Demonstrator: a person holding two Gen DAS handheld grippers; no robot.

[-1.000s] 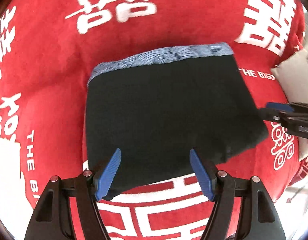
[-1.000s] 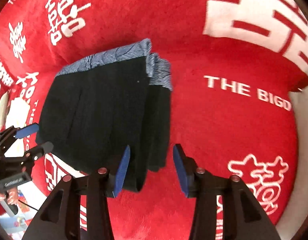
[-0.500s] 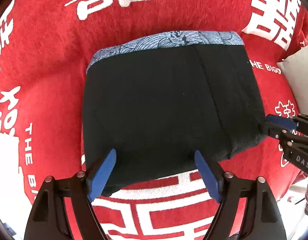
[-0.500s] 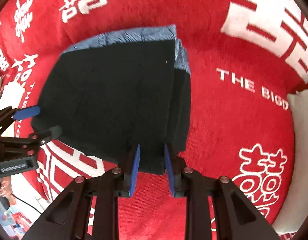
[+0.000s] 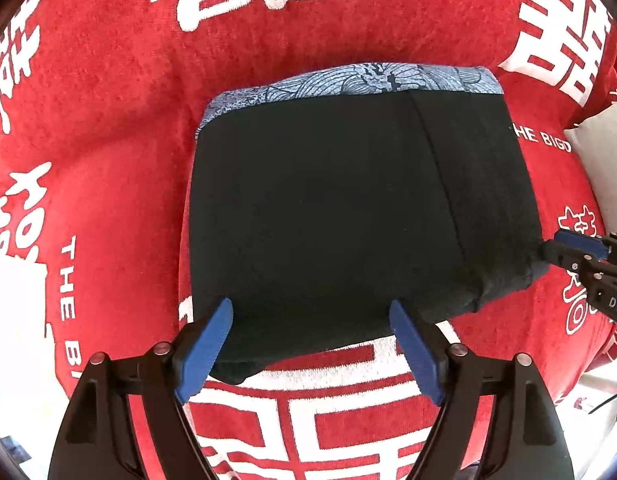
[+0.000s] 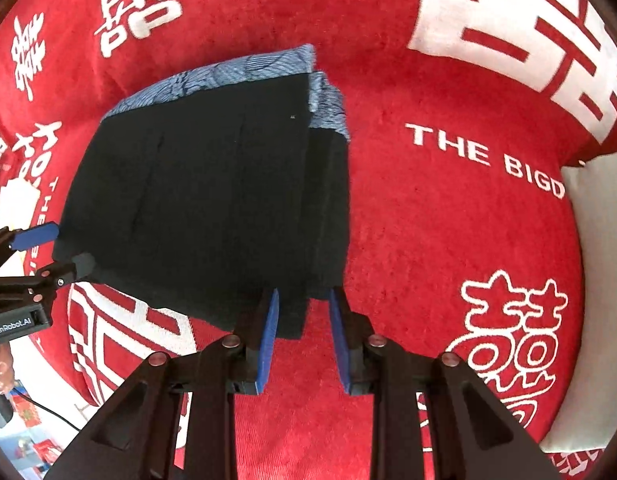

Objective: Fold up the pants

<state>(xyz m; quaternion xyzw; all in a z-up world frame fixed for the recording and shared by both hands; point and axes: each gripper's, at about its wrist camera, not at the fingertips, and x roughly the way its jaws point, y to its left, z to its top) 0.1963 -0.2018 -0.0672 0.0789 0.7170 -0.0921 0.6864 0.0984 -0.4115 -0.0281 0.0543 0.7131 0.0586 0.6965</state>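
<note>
**Operator:** I have the pants (image 5: 348,216) folded into a thick black square, lying flat on the red blanket (image 5: 108,120) with white characters. The blue patterned waistband (image 5: 348,80) runs along the far edge. From the right wrist camera I see the right side as several stacked layers, slightly stepped.

**Assistant:** How will it handle?

**Operator:** Soft and light, I judge, but bulky. The stack will sag and fan apart if I lift it by one layer only. The plush blanket probably drags on it too. So I want to pinch right through all the layers at a near corner, one corner per hand.

**Assistant:** Where are the grippers?

**Operator:** The left gripper (image 5: 310,344) stands with its fingers wide apart, straddling the near left corner of the pants, pads not pressing on cloth; its jaws have just been opening a little. The right gripper (image 6: 304,334) is at the near right corner. Its jaws have just been closing to a narrow gap, and a lip of the black fabric sits against the left pad. Whether both pads really pinch that corner I can't tell, as red blanket shows in the gap.

**Assistant:** Anything else around?

**Operator:** A pale cushion (image 6: 596,280) lies at the right edge of the blanket, well apart from the pants.
</note>
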